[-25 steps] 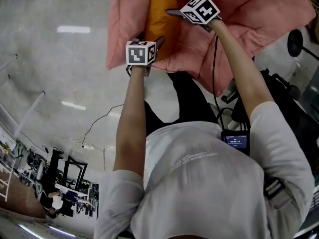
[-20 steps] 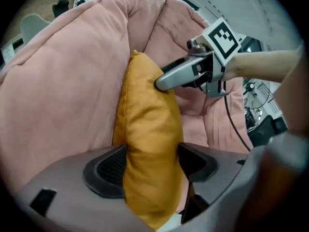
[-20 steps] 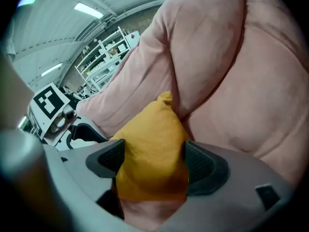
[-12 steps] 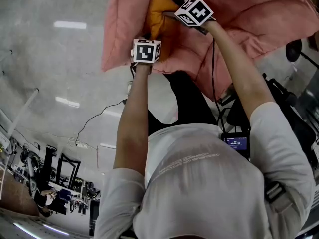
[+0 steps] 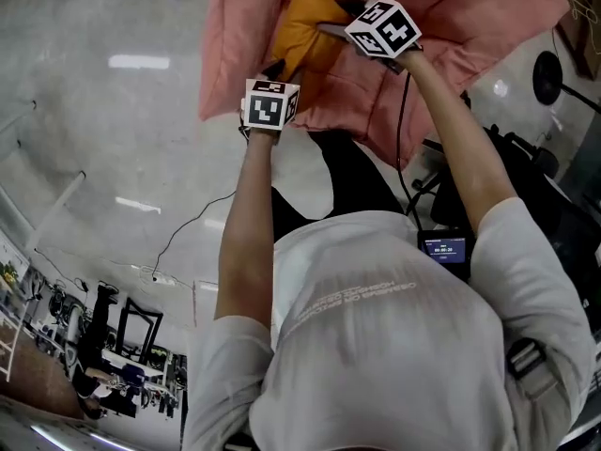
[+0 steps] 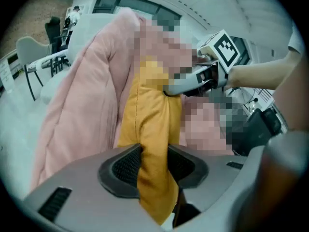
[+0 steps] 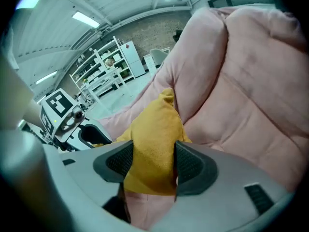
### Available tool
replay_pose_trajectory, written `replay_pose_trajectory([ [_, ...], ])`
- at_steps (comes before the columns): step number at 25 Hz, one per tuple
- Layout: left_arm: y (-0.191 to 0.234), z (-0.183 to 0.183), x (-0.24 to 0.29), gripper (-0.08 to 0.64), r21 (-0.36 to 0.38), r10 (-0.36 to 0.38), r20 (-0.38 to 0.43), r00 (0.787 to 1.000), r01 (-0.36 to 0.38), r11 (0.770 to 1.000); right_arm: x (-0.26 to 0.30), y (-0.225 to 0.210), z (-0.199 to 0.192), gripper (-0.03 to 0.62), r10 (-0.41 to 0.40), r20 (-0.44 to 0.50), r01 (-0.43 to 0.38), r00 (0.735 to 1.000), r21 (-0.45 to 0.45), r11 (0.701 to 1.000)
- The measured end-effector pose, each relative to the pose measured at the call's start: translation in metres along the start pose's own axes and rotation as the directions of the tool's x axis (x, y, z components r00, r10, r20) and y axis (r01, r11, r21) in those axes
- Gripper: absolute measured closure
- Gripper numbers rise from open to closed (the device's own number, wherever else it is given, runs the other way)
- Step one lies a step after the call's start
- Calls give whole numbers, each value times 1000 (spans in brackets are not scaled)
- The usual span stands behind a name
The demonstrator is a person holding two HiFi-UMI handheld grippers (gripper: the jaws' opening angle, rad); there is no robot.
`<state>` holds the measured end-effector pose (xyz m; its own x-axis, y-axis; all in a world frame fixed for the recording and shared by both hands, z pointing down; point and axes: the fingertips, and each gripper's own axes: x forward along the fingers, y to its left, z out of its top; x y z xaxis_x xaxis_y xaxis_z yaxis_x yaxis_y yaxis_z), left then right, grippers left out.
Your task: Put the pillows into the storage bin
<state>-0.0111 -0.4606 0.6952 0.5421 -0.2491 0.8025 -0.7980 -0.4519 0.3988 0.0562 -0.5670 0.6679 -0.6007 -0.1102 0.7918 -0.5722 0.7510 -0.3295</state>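
Reaching out with both bare forearms stretched ahead, we tilt the tools down onto the mustard-yellow fabric pillow (image 5: 302, 34), which sits wedged in the folds of a big pink quilted cushion (image 5: 488, 17). Our left gripper (image 6: 153, 166), nearer the body, has just been closing, and its jaws now pinch the pillow's thin edge between the pads. Our right gripper (image 7: 150, 161), held further out, has been closing too, and it is clamped on a fat corner of that same pillow.
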Motion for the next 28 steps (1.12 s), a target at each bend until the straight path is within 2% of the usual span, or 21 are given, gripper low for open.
replay_pose_trajectory([
  [4, -34, 42, -38, 388, 94, -56, 94, 994, 47, 994, -72, 4, 20, 307, -61, 60, 59, 996, 43, 997],
  [7, -62, 70, -56, 394, 197, -85, 129, 988, 58, 979, -122, 4, 30, 308, -127, 95, 123, 987, 53, 991],
  [10, -85, 91, -75, 400, 301, -111, 147, 983, 62, 951, -165, 11, 36, 310, -204, 131, 194, 970, 84, 977],
  [13, -113, 100, -100, 403, 405, -150, 159, 976, 74, 911, -210, 31, 31, 314, -279, 177, 257, 944, 136, 957],
  [17, -143, 107, -132, 408, 568, -239, 156, 958, 111, 815, -264, 63, 19, 319, -428, 249, 367, 869, 255, 894],
  [22, -168, 75, -172, 411, 694, -314, 133, 940, 138, 707, -294, 131, -9, 322, -557, 284, 453, 780, 356, 817],
  [24, -184, 57, -187, 413, 752, -345, 111, 932, 148, 642, -308, 163, -28, 322, -619, 286, 497, 731, 399, 771],
  [28, -224, 17, -224, 417, 854, -418, 78, 905, 155, 496, -341, 240, -67, 325, -732, 291, 566, 616, 482, 669],
])
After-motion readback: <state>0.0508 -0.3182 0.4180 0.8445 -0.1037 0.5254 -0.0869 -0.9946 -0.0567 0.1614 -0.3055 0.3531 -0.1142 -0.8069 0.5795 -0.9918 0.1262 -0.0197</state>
